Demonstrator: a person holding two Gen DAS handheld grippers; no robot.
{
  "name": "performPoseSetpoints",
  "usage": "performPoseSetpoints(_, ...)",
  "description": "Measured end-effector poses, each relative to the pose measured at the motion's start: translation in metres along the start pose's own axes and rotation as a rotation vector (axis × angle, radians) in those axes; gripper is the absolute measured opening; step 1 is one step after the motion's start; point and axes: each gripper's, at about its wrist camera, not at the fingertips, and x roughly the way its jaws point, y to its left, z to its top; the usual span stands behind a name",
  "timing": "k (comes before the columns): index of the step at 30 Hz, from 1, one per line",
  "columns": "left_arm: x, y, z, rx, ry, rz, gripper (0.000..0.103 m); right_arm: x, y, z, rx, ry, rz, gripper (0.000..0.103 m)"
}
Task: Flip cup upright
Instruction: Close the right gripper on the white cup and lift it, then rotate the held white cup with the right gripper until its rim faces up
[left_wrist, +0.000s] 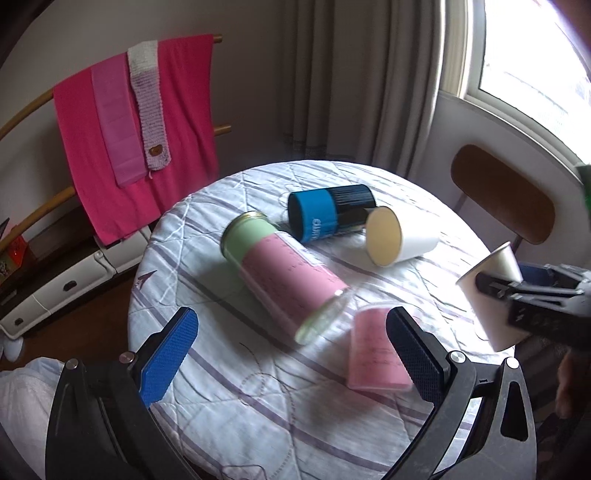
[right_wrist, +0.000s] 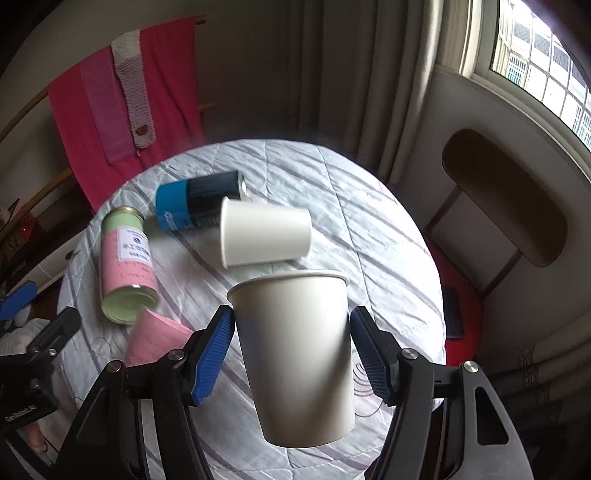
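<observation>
My right gripper (right_wrist: 291, 325) is shut on a white paper cup (right_wrist: 295, 354) and holds it rim up above the near part of the round table (right_wrist: 369, 206). The same cup shows in the left wrist view (left_wrist: 491, 299), held at the right, tilted. A second white paper cup (left_wrist: 399, 236) (right_wrist: 264, 236) lies on its side mid-table. My left gripper (left_wrist: 291, 347) is open and empty over the table's near left part, with a pink cup (left_wrist: 373, 350) (right_wrist: 155, 339) beside its right finger.
A pink-and-green can (left_wrist: 284, 273) (right_wrist: 127, 266) and a blue-and-black can (left_wrist: 328, 212) (right_wrist: 195, 205) lie on their sides on the striped tablecloth. A wooden chair (left_wrist: 506, 195) stands to the right, pink towels (left_wrist: 122, 133) hang on a rack behind, and curtains hang beyond.
</observation>
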Motion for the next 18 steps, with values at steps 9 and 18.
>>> performPoseSetpoints(9,-0.003,-0.028,-0.008,0.041,0.018,0.036,0.103,0.030,-0.014,-0.024,0.049,0.065,0.042,0.066)
performPoseSetpoints(18,0.013,-0.041,-0.008,0.053,0.048,0.080,0.103,0.023,-0.023,-0.031,0.072,0.042,0.080,0.068)
